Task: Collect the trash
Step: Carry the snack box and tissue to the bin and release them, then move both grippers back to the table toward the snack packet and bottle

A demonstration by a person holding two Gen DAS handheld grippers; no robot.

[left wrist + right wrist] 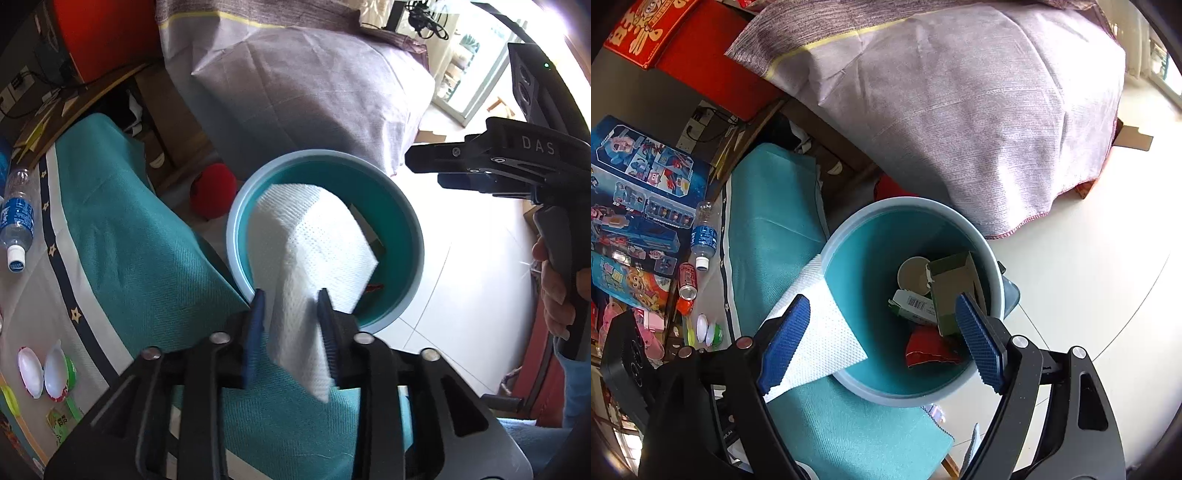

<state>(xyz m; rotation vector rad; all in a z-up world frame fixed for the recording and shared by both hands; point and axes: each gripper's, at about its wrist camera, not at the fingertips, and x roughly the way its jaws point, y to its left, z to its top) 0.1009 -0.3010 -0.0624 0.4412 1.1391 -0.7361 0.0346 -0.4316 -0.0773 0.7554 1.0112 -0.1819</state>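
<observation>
White, dimpled paper towel (314, 266) hangs between the blue pads of the left gripper (291, 332), whose jaws stand partly apart; the sheet brushes the right-hand pad, and whether it is truly pinched I cannot tell. Its far end droops forward over the near rim of the teal bin (413, 236) just ahead of the fingertips. Seen from the right wrist, the same towel lies across the bin's near-left rim, one corner inside and the rest on the teal cloth (768, 240) of the table.

Over the bin's mouth, the right gripper (882, 339) is spread wide with nothing between its pads. Straight below and ahead of it, at the bottom of the bin, lie a red wrapper (929, 349), a green-and-white carton (914, 306), an open cardboard box (951, 284) and a paper cup (914, 275). In the left wrist view, a hand (554, 284) grips the right tool's handle, off to the right of the left gripper.

Left of both grippers, on the table, lie a water bottle (703, 236), a red can (687, 282) and small white lids (707, 330). Beyond the bin, a grey-lilac cloth (960, 103) drapes over a large piece of furniture.
</observation>
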